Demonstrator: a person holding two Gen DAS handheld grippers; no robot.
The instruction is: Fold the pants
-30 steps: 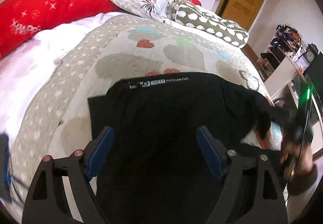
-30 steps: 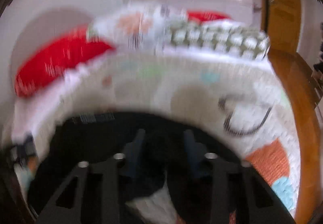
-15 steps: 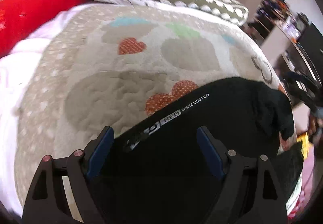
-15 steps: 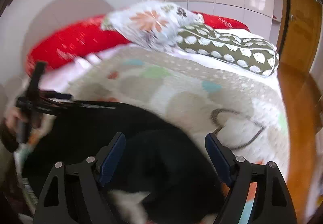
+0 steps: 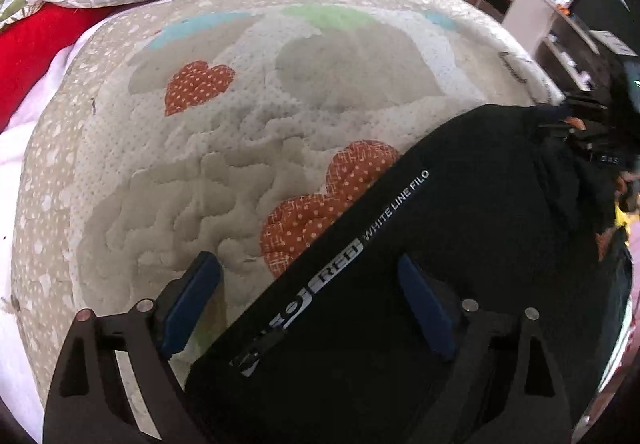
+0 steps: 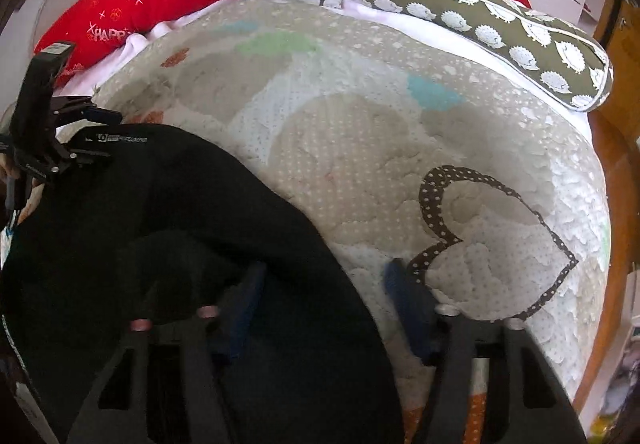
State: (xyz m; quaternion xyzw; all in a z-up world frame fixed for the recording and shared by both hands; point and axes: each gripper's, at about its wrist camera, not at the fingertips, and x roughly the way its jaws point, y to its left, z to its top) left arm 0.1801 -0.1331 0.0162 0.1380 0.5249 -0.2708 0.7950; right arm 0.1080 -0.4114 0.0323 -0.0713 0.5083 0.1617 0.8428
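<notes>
Left gripper (image 5: 304,300) jaws gape over the waistband edge of black pants (image 5: 460,252); right gripper (image 6: 324,308) jaws, just closing, straddle the fabric's edge, pads not visibly pressing. Pants lie on the quilted bed (image 6: 360,132).

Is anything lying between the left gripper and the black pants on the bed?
Nothing visible does. The left gripper stands open directly over the printed waistband edge of the black pants, one finger over the quilt, the other over the fabric. No pillow or other object lies in between.
</notes>
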